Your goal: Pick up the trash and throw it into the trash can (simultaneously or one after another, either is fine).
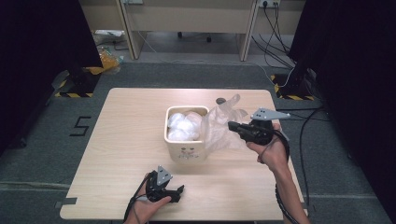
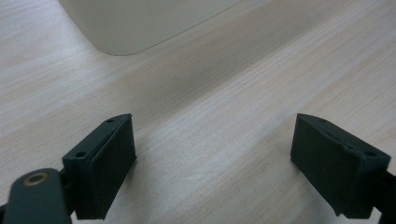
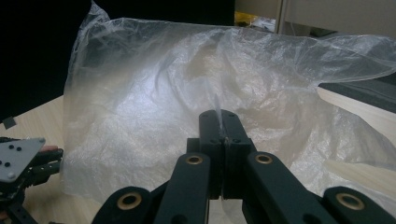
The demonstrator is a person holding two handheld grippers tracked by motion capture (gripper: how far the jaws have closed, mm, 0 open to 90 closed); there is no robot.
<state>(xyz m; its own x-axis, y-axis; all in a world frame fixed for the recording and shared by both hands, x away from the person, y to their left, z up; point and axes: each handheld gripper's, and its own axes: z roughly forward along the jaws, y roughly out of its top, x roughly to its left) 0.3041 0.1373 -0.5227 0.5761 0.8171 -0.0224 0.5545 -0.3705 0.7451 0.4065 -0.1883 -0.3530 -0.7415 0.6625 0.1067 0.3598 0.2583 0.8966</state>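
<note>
Currently the right gripper [image 1: 232, 126] is pinched on a thin clear plastic bag [image 1: 219, 128], lifted just right of the white bin [image 1: 186, 151]. Bag looks light, limp, slippery; grip a gathered edge. Left gripper [image 1: 178, 192], spread, idles near the bin's front.

Your right tool [image 3: 219, 135] has the thin plastic bag [image 3: 187, 102] spread right in front of it, so in the right gripper view the cream bin and most of the desk [image 3: 32, 121] beyond the bag are hidden; the film only lets blurred shapes through. The bag's lower edge is cut off by the bottom of that view.

Ahead of your left tool [image 2: 215, 154], the bin [image 2: 140, 23] is cut off by the top edge, leaving just a rounded lower corner.

From above, the print on the bin's [image 1: 186, 154] front is too small to read, and so is the small dark object [image 1: 220, 100] beyond the right tool [image 1: 235, 126].
</note>
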